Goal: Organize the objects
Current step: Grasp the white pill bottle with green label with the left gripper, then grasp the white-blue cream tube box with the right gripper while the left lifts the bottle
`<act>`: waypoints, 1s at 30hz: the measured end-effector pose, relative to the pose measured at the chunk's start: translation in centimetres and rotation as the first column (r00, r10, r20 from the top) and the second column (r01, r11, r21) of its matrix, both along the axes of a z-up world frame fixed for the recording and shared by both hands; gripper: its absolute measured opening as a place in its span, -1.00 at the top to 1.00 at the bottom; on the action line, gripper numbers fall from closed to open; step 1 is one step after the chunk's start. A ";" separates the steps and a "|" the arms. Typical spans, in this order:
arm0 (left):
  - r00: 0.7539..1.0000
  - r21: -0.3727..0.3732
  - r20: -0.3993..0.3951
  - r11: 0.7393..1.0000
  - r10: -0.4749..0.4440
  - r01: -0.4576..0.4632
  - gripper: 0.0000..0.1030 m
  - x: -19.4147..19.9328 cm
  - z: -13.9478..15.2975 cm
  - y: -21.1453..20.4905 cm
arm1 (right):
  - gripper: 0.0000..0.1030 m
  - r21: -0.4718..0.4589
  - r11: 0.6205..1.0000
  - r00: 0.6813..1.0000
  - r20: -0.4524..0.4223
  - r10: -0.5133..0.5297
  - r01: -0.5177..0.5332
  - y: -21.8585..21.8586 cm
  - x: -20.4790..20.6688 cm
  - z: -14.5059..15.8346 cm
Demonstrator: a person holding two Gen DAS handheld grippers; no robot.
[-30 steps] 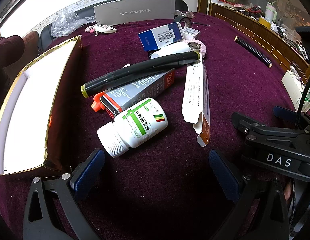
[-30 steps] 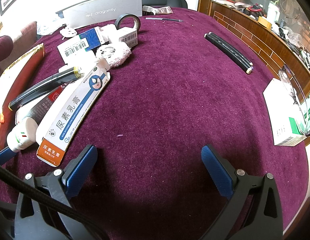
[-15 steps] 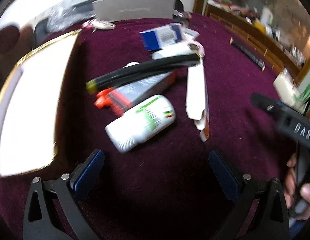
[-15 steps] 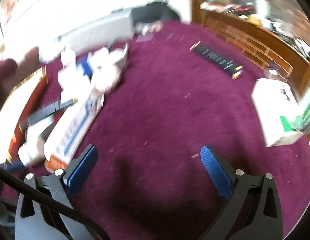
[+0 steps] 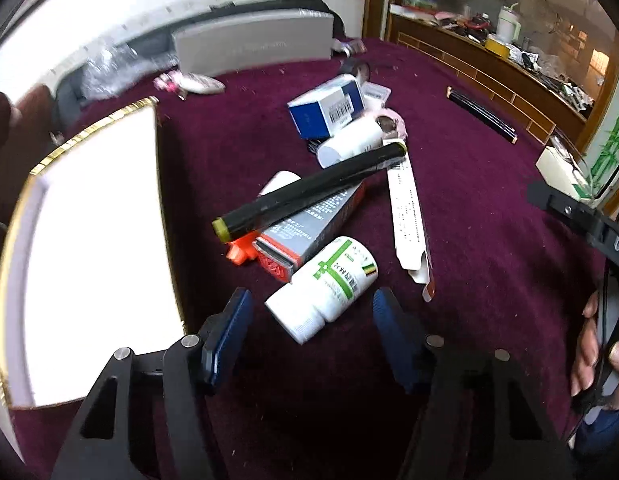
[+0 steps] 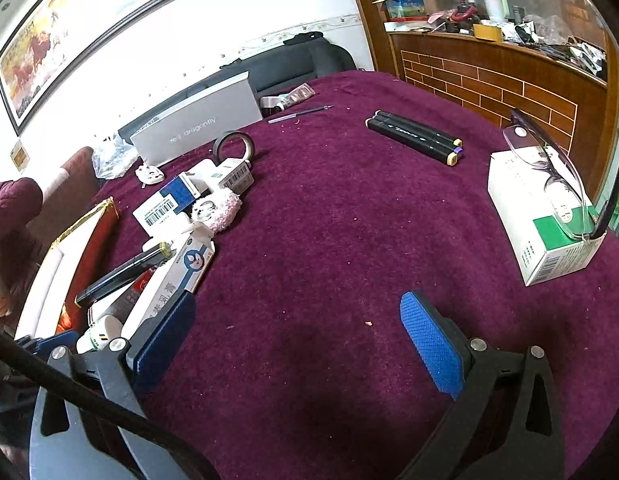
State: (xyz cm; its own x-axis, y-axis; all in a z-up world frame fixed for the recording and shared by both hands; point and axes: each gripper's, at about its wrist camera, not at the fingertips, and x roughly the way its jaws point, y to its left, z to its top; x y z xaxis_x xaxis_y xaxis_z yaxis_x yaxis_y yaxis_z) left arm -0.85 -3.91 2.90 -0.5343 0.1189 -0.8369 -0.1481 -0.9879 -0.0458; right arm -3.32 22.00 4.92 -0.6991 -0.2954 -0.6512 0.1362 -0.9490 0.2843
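Note:
A white pill bottle [image 5: 321, 288] with a green label lies on its side on the purple cloth, at the near end of a heap. My left gripper [image 5: 312, 298] has its jaws closing around it; the bottle's cap end lies between the blue pads [image 5: 229, 332], with gaps still showing on both sides. Behind it lie a grey-and-red carton [image 5: 309, 232], a black marker [image 5: 309, 196] and a long white carton [image 5: 409, 216]. My right gripper [image 6: 297, 320] hovers open over bare cloth with nothing between its fingers.
A gold-rimmed box [image 5: 89, 240] with a white inside stands left of the heap. In the right wrist view, two black markers [image 6: 413, 136] lie far back. A white-and-green carton [image 6: 545, 232] with glasses on it sits at the right edge. A tape roll [image 6: 233, 146] and a grey box [image 6: 197, 132] stand behind.
My left gripper's jaws have narrowed and come forward, so the pill bottle now lies between the pads. The right wrist view has lifted and turned, showing more wall.

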 end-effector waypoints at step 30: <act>0.999 0.115 0.013 0.993 -0.039 0.037 0.51 2.9 -0.4 -0.4 | -0.86 0.080 0.978 0.971 0.157 0.178 -0.192 -6.3 -1.4 1.0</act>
